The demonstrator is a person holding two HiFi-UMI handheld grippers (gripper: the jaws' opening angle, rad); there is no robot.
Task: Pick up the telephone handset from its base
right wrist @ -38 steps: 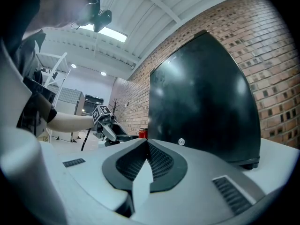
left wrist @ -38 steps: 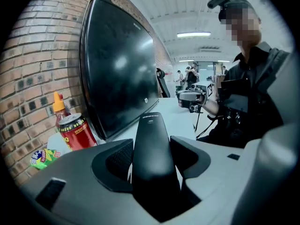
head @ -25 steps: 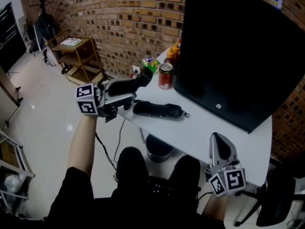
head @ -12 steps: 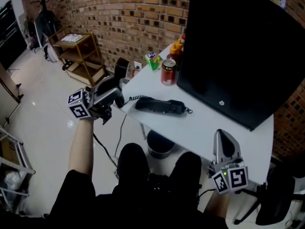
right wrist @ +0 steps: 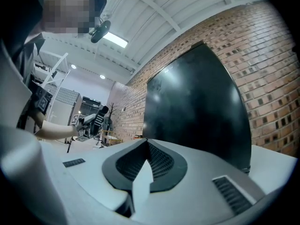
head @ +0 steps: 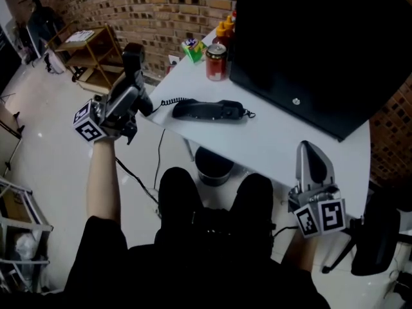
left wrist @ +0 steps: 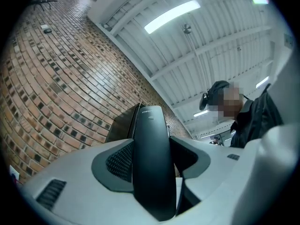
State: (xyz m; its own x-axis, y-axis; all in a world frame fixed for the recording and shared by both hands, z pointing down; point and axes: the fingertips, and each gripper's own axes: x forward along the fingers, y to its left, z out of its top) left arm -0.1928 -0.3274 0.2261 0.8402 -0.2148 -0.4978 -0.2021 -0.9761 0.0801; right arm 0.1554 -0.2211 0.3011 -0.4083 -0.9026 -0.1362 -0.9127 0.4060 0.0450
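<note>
The black telephone handset is off its base and stands tilted upward to the left of the table, with my left gripper shut on it. In the left gripper view the handset fills the gap between the jaws of the left gripper and its tip points at the ceiling. A coiled cord runs from it to the black base, which lies on the white table. My right gripper rests near the table's front right, jaws together with nothing in them; the right gripper view shows its pads meeting.
A large black monitor fills the back of the table. A red can, sauce bottles and a green item stand at the far corner. A wooden shelf cart is on the floor at left; a bin sits under the table.
My left gripper has carried the handset left, away from the table edge, and tipped it upward. The cord now stretches out from the base. The right gripper has stayed put.
</note>
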